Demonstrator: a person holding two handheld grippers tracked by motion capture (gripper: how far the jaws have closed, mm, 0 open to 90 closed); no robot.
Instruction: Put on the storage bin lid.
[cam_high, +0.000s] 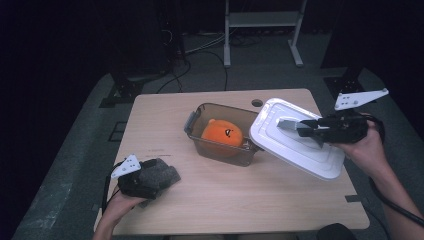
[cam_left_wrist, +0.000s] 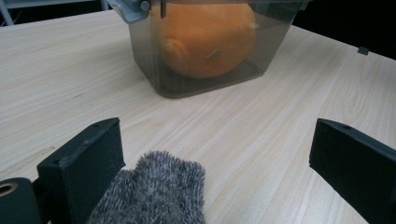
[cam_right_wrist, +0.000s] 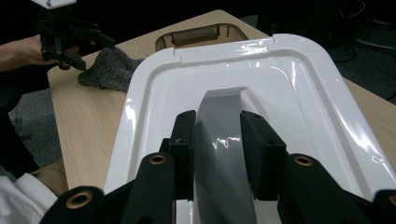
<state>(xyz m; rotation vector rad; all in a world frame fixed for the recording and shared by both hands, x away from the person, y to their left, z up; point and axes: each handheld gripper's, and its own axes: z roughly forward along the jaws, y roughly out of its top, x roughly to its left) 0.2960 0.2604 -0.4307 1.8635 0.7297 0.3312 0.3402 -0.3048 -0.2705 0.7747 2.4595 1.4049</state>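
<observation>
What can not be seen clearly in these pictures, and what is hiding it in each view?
- Right side of the box: high view, covered by the white lid held in the right gripper.
- Orange plush toy: left gripper view, its top cut off by the upper edge, blurred by the tinted wall.
- Grey fuzzy cloth: left gripper view, cut off at the bottom edge.
</observation>
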